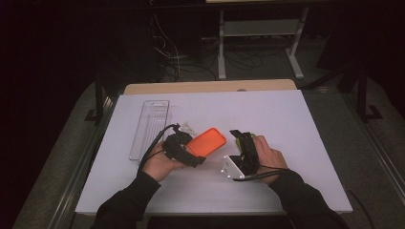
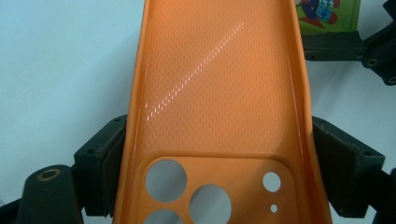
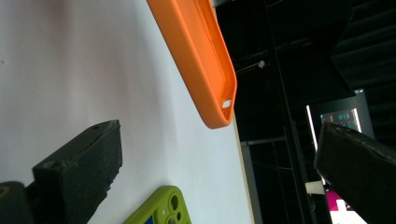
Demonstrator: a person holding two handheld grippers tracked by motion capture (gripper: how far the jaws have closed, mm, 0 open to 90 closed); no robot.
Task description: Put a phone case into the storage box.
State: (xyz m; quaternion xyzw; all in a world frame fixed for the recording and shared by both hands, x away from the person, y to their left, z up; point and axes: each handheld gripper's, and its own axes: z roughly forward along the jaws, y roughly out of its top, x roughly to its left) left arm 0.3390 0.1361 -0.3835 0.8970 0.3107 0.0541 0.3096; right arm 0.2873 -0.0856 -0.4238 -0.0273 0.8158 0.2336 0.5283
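The left gripper (image 1: pixel 191 151) is clamped across the camera end of an orange phone case (image 1: pixel 207 141), a pad (image 2: pixel 105 168) pressing on each long rim, as the left gripper view shows. The case juts out ahead of those jaws, hollow side up, lifted off the white table (image 1: pixel 286 124). Its long axis runs straight away from the left gripper along the jaw line, camera cutouts nearest the gripper body and the charging-port end farthest out, aimed toward the right hand.

The main risk, judged from this hold, is that the soft case bows or twists between the pads: its thin rims are squeezed from both sides, and a harder pinch could buckle the walls inward or let the case pop out of the grip. Since only one end is held, the free end could also sag or swing if the hand tilts.

Farther right, the right gripper (image 1: pixel 240 140) stands with its jaws well apart and nothing between them; in the right gripper view the case's port end hangs ahead of and above its jaws, clear of both. If this gripper closes in on the free end off-centre, it could knock the case sideways out of the left pads. A green phone case (image 3: pixel 161 207) lies on the table just below the right jaws and might be bumped.
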